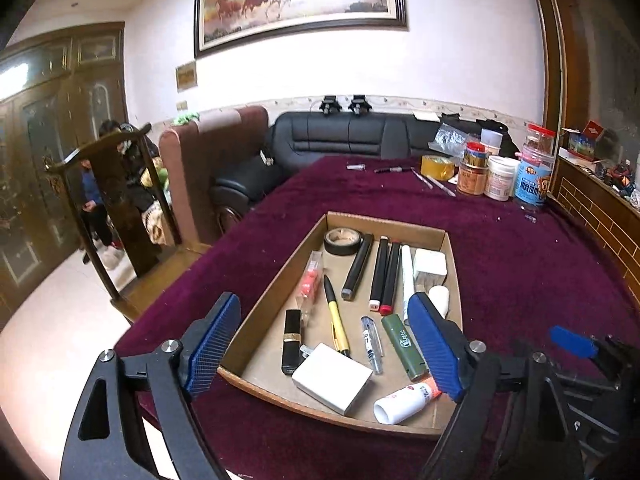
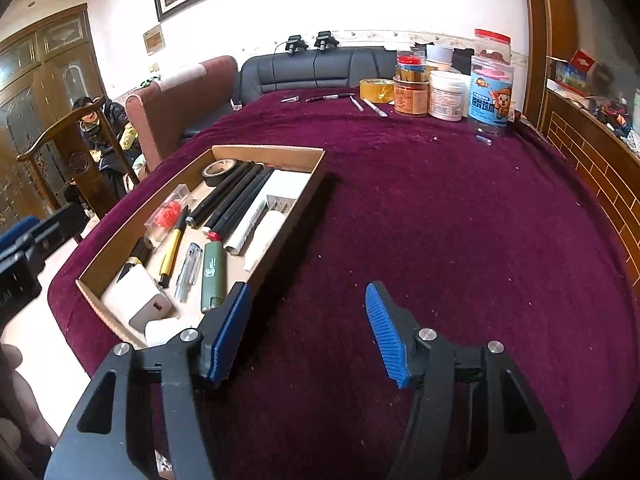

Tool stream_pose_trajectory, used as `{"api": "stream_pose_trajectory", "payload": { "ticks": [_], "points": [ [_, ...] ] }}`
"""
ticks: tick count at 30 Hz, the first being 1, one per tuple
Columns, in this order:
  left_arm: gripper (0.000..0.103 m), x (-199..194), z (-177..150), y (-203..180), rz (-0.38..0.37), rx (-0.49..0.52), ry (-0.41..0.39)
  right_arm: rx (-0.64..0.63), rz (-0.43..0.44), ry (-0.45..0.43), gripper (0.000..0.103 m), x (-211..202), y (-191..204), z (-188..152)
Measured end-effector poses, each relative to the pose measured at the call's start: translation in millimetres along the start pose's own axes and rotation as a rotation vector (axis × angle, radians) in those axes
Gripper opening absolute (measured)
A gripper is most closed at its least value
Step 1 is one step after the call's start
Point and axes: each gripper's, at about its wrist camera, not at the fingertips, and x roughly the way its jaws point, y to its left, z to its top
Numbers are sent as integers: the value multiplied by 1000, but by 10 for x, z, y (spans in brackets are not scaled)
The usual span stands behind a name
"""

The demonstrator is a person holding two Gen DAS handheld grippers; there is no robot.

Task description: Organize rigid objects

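Both grippers are empty with their jaws apart: the left gripper (image 1: pixel 324 344) hangs spread wide over the near end of the cardboard tray (image 1: pixel 448 256), the right gripper (image 2: pixel 308 332) sits over bare maroon tablecloth (image 2: pixel 440 220) just beside the tray's right wall. Nothing's pinched in either one. Nearest in the tray there's a white tube (image 1: pixel 404 400) with its far end tucked behind the left gripper's blue pad, then a white charger block (image 1: pixel 332 384), a black lipstick (image 1: pixel 291 340), a yellow-and-black pen (image 1: pixel 336 320), a clear pen (image 1: pixel 371 344) and a green lighter (image 1: pixel 402 344). Further back sit three black markers (image 1: pixel 382 272), a long white stick, a white adapter (image 1: pixel 429 264), a small clear packet with something red in it (can't tell what) and a roll of black tape (image 1: pixel 342 240). At the far edge of the table a few pens (image 2: pixel 328 97) lie loose, next to yellow tape (image 2: pixel 376 90) and a cluster of jars (image 2: pixel 448 96) whose labels are too small to read. Beyond that is a black sofa (image 1: pixel 340 136), and a person sits half hidden behind a wooden chair (image 2: pixel 76 152).
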Motion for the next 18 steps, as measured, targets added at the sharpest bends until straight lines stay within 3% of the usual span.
{"api": "stream_pose_trajectory", "payload": {
  "ticks": [4,6,9,12,15,18],
  "points": [
    [92,-129,5,-77,38,12,-42,-7,6,-7,62,-71,15,-70],
    [97,-238,9,-108,92,8,-87,-12,14,-13,63,-107,32,-101],
    [102,-505,14,-110,178,-18,-204,-22,16,-28,63,-163,59,-137],
    [102,-762,-12,-62,189,-73,-298,-21,21,-41,63,-207,64,-158],
    [102,-866,5,-55,167,-101,-315,-10,26,-48,63,-233,51,-177],
    [102,-795,78,-146,137,-61,-273,2,30,-51,63,-253,29,-194]
  ]
}}
